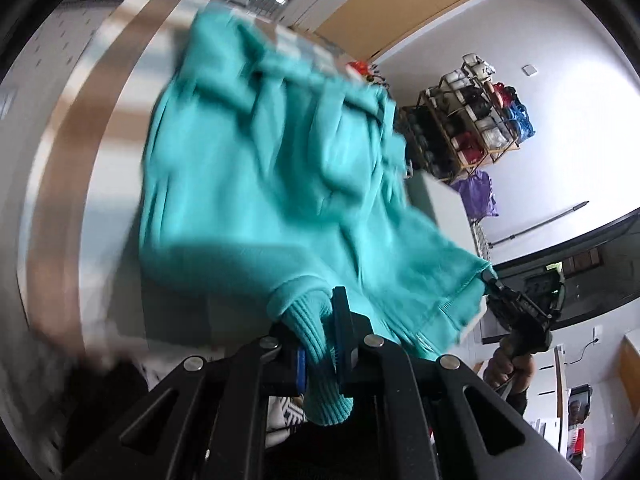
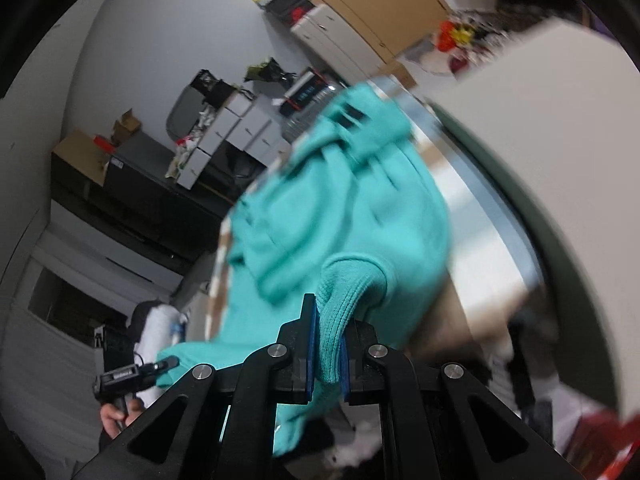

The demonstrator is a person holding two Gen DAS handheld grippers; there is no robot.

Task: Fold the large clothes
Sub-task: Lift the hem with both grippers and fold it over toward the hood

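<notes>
A large teal sweater (image 1: 260,184) hangs stretched between both grippers, its far part still draped over the table (image 1: 60,168). My left gripper (image 1: 320,320) is shut on a ribbed teal cuff or hem corner (image 1: 316,344). In the same view the right gripper (image 1: 490,280) pinches the sweater's other corner at lower right. In the right wrist view my right gripper (image 2: 330,320) is shut on ribbed teal fabric (image 2: 340,308), and the sweater (image 2: 340,200) trails away over the table. The left gripper (image 2: 172,362) shows at lower left, gripping the fabric edge. Both views are motion-blurred.
A wire shelf of shoes and bags (image 1: 472,120) stands by the white wall, with a purple cloth (image 1: 478,192) below it. Drawers and boxes (image 2: 232,132) sit on a dark cabinet. A person's hand (image 1: 508,368) holds the right tool.
</notes>
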